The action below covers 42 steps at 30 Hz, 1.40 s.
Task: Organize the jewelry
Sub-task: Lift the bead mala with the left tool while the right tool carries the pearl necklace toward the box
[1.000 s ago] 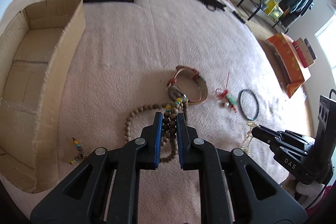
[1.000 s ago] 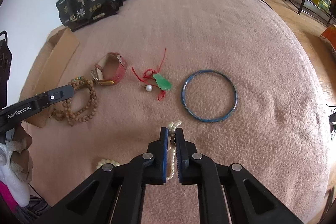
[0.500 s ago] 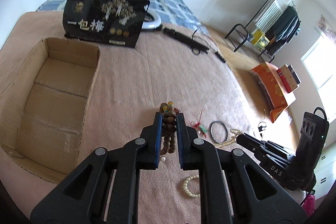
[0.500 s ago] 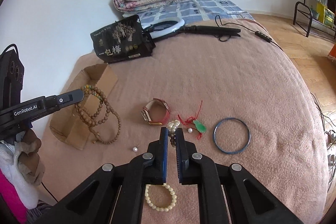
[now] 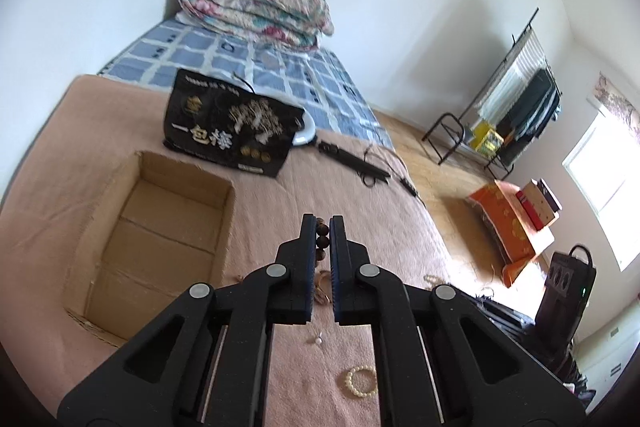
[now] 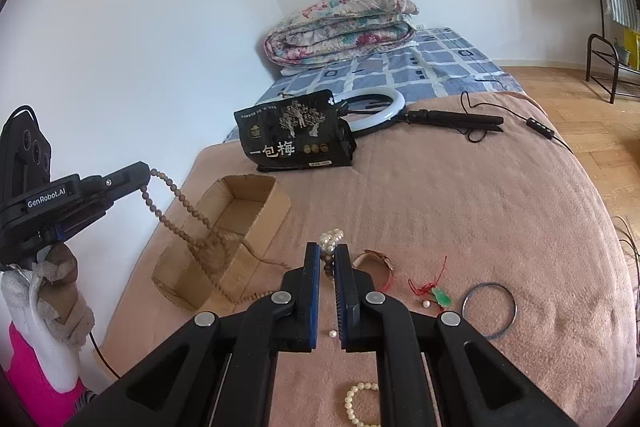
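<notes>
My left gripper (image 5: 322, 227) is shut on a brown wooden bead necklace (image 5: 322, 239), its jaws closing tighter on the beads. In the right wrist view that left gripper (image 6: 145, 178) is raised at the left. The wooden bead necklace (image 6: 182, 217) hangs from it in long loops in front of the open cardboard box (image 6: 256, 179). My right gripper (image 6: 327, 251) is shut on a white pearl strand (image 6: 331, 238), lifted above the pink blanket. The cardboard box (image 5: 184, 169) lies left of my left gripper.
On the blanket lie a red-strap watch (image 6: 378, 262), a green pendant on red cord (image 6: 439, 294), a blue bangle (image 6: 489, 309), a pearl bracelet (image 6: 360, 403) and loose pearls (image 6: 332, 334). A black bag (image 6: 294, 137), ring light (image 6: 386, 107) and cable lie beyond.
Both grippers have risen and tilted up. The wooden necklace has come off the blanket and now hangs by the box. The pearl strand has lifted with the right gripper.
</notes>
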{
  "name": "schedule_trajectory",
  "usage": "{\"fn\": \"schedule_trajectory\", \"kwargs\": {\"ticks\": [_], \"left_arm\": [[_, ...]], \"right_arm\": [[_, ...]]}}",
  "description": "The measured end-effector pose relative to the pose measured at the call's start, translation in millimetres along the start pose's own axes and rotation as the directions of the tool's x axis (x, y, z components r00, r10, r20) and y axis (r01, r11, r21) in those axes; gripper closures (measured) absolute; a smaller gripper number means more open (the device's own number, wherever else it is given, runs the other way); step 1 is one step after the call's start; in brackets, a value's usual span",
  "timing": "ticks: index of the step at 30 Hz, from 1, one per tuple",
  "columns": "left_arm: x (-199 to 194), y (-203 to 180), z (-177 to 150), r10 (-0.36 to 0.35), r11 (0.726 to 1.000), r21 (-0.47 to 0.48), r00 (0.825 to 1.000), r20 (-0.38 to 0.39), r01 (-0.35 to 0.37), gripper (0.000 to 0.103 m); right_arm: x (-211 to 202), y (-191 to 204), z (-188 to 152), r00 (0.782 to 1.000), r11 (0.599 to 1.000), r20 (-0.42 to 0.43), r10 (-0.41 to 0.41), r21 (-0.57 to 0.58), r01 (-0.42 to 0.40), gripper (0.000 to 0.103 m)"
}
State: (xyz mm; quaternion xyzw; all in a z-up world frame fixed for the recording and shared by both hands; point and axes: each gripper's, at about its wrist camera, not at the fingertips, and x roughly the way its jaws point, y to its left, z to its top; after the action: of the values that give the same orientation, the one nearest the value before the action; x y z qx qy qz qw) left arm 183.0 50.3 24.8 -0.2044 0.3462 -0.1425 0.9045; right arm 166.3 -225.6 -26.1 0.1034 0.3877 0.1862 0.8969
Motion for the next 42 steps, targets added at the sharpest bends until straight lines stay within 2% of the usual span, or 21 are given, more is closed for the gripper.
{"fn": "schedule_trajectory", "kwargs": {"ticks": [8,11,16,25,34,38,42], "left_arm": [[-4,13,5,0.034,0.999,-0.003,0.999,0.001,-0.034,0.099],[-19,14,14,0.022,1.0,-0.015,0.999,0.037,-0.022,0.099],[-45,9,39,0.0,1.0,-0.007,0.994,0.107,0.001,0.099],[-80,0,94,0.027,0.999,0.031,0.983,0.184,-0.033,0.099],[-117,2,133,0.056,0.997,0.042,0.964,0.259,-0.069,0.099],[-116,11,136,0.077,0.995,0.041,0.965,0.249,-0.09,0.099],[-103,26,126,0.103,0.993,0.026,0.97,0.22,-0.112,0.099]], "right_arm": [[4,21,-1,0.999,0.999,0.001,0.038,-0.039,-0.038,0.098],[2,23,0,0.999,0.998,0.004,0.05,-0.041,-0.049,0.098],[2,31,3,0.999,0.997,0.014,0.048,-0.062,-0.047,0.098],[7,34,7,0.999,0.997,0.002,0.043,-0.059,-0.043,0.098],[12,70,19,0.994,0.988,0.002,0.11,-0.112,-0.109,0.098],[17,97,22,0.989,0.977,0.0,0.147,-0.155,-0.145,0.098],[31,116,17,0.985,0.967,-0.029,0.171,-0.19,-0.173,0.098]]}}
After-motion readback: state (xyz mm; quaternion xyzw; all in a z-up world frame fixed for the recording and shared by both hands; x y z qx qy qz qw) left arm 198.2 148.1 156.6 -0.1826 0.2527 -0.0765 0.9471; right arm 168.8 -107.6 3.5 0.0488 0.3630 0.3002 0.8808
